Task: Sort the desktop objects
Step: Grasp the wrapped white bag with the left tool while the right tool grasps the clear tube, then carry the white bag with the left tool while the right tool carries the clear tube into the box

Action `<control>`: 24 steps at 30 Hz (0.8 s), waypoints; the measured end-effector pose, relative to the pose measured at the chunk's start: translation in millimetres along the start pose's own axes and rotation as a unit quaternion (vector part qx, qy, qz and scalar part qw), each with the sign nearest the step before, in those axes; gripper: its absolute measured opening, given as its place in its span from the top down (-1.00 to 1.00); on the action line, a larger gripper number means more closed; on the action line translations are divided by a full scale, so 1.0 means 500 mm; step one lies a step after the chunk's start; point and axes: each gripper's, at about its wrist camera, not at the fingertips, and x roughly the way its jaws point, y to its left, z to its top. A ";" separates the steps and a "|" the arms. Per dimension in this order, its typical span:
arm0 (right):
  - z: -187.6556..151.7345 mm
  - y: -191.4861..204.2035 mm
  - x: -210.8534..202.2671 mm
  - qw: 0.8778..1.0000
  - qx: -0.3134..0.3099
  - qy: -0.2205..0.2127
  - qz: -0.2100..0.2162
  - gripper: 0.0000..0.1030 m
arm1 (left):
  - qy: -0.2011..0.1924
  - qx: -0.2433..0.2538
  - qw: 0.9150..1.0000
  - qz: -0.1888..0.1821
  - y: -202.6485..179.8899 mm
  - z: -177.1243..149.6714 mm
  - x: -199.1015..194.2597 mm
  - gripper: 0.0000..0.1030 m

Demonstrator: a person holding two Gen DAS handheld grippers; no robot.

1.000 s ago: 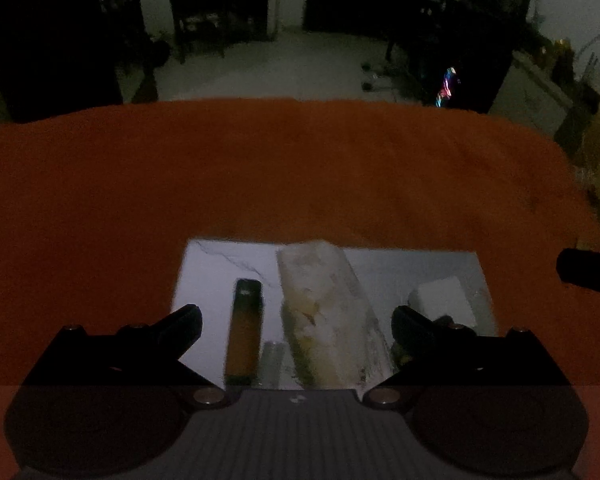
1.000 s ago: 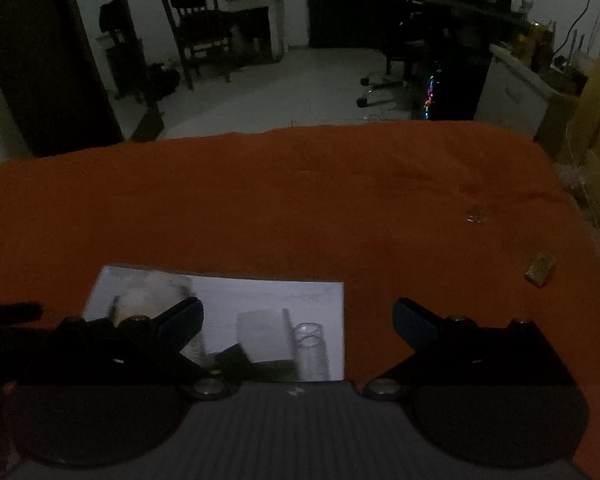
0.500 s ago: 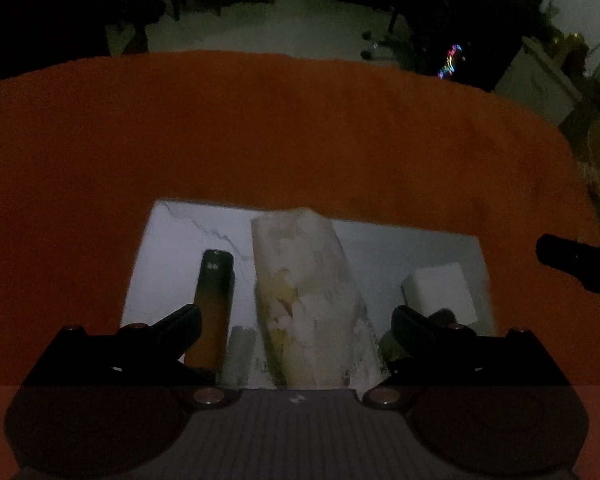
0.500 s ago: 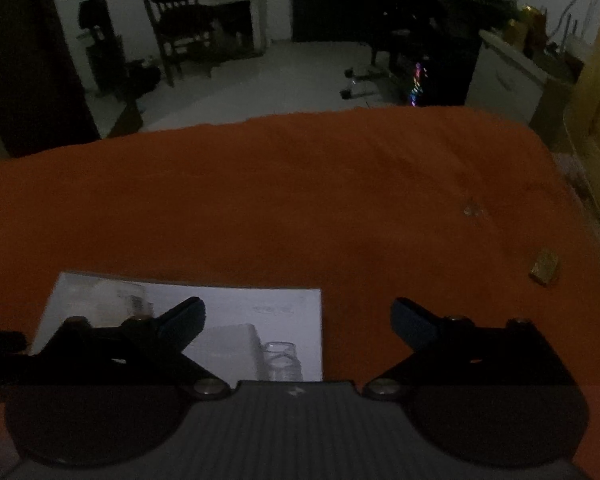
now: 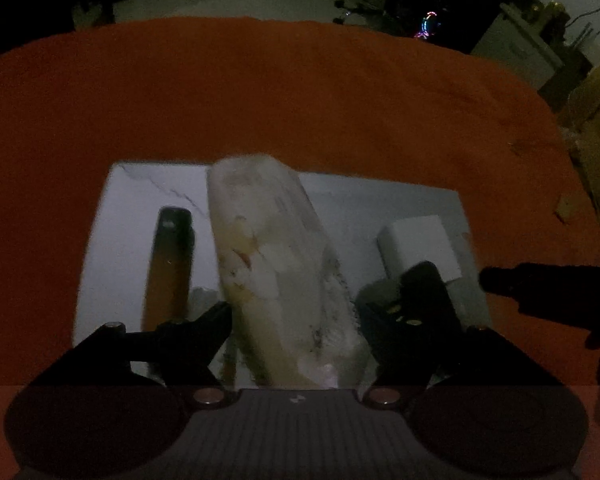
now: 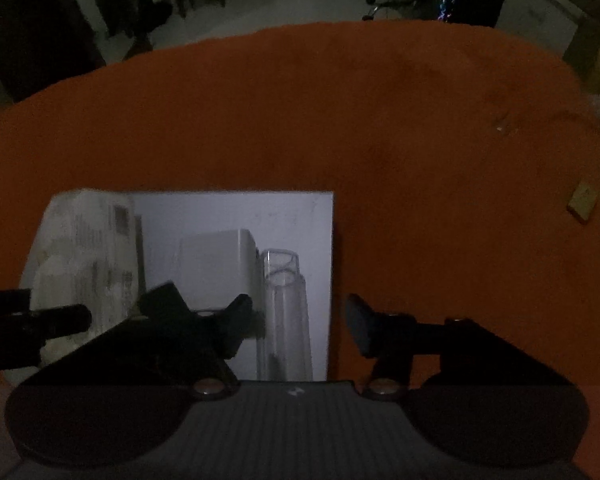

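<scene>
The left gripper [image 5: 296, 322] hangs low over the white flat rectangular sheet [image 5: 124, 208] that lies on the orange cloth-covered worktop [image 5: 260, 92]. Its fingers are apart, one on each side of the long clear plastic packet with pale stuff inside [image 5: 272, 264]. They are close to the packet, but the dim pictures do not show if they touch it.

The right gripper [image 6: 300, 328] has its fingers apart too, with the clear see-through tube [image 6: 286, 312] standing between them, at 12 o'clock from the gripper body. The white boxy block [image 6: 216, 264] sits just beside the tube, at its 9 o'clock. A dark brown flat stick [image 5: 170, 264] lies at 9 o'clock from the packet.

The step looks like picking up the packet and the tube. Each gripper should go straight down and keep its thing in the middle. The squeeze should be soft: the packet may squash and the tube may slip or roll.
</scene>
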 end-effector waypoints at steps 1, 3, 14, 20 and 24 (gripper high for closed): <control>-0.001 0.001 0.005 1.000 -0.001 0.003 0.001 0.08 | 0.004 -0.004 1.000 -0.001 0.004 -0.002 0.004 -0.27; -0.004 0.003 0.016 1.000 -0.001 0.009 0.003 0.15 | 0.012 -0.017 1.000 -0.005 0.013 -0.004 0.012 -0.25; -0.019 0.008 0.054 1.000 -0.010 0.022 -0.009 0.16 | 0.001 0.007 1.000 0.008 0.012 0.000 0.026 0.32; -0.023 0.024 0.054 0.999 -0.040 0.025 -0.007 0.38 | -0.025 -0.008 0.999 -0.023 0.017 0.003 0.003 0.82; -0.020 0.029 0.037 0.999 -0.047 0.017 -0.001 0.39 | -0.035 0.004 0.999 -0.026 0.019 0.005 -0.016 0.83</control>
